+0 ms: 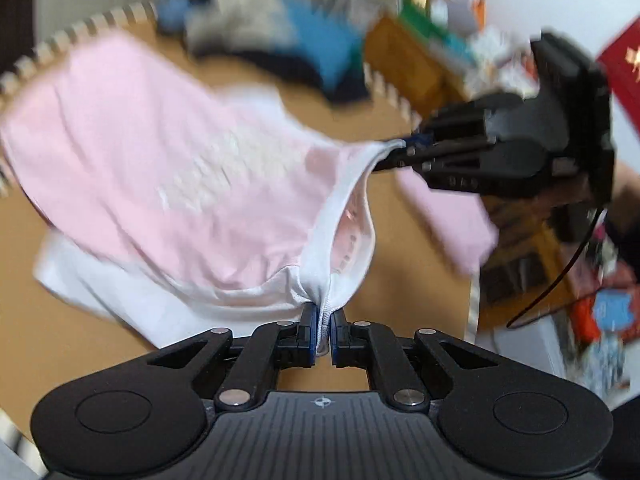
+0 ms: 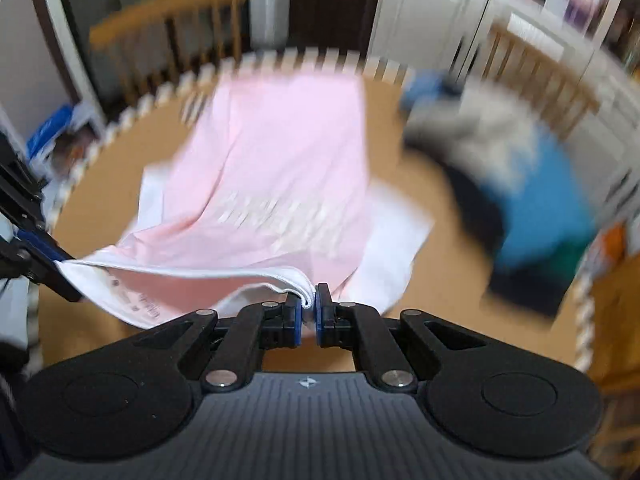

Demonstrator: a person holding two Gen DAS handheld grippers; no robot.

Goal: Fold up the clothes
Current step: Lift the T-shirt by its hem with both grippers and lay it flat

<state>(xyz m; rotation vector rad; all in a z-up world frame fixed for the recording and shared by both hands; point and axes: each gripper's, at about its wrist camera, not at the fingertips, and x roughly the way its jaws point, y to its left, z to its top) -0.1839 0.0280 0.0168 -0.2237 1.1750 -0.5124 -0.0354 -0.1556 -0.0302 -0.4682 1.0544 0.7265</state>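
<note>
The soft pink T-shirt with white sleeves and a white neck band (image 1: 168,168) hangs between the two black grippers, over the round brown table (image 1: 48,344). Its far end lies on the table and reaches the edge. The pictures are blurry, so small things are hard to see.

The left gripper (image 1: 323,330) is clamped tight on the white neck band of the shirt. The cloth is bunched up between its blue pads. The right gripper (image 1: 404,152) shows from the side in the left view. It pinches the other end of the same white band. In the right view the right gripper (image 2: 307,314) is squeezed onto the white edge, and the left gripper (image 2: 60,260) comes in from the left side with the cloth in its tip. The band stretches from one gripper to the other.

The table has a white and tan striped rim (image 2: 280,58). On the far right part of the table sits a messy pile of other clothes (image 2: 516,200), with grey, bright blue and dark pieces. It lies just beside the pink shirt, but I cannot tell if they touch. Behind the table stand wooden chairs with thin bars (image 2: 168,28) and a white door (image 2: 424,12). A thin black cable (image 1: 560,276) hangs near the right gripper. Boxes and colourful things (image 1: 440,40) crowd the side of the table.
</note>
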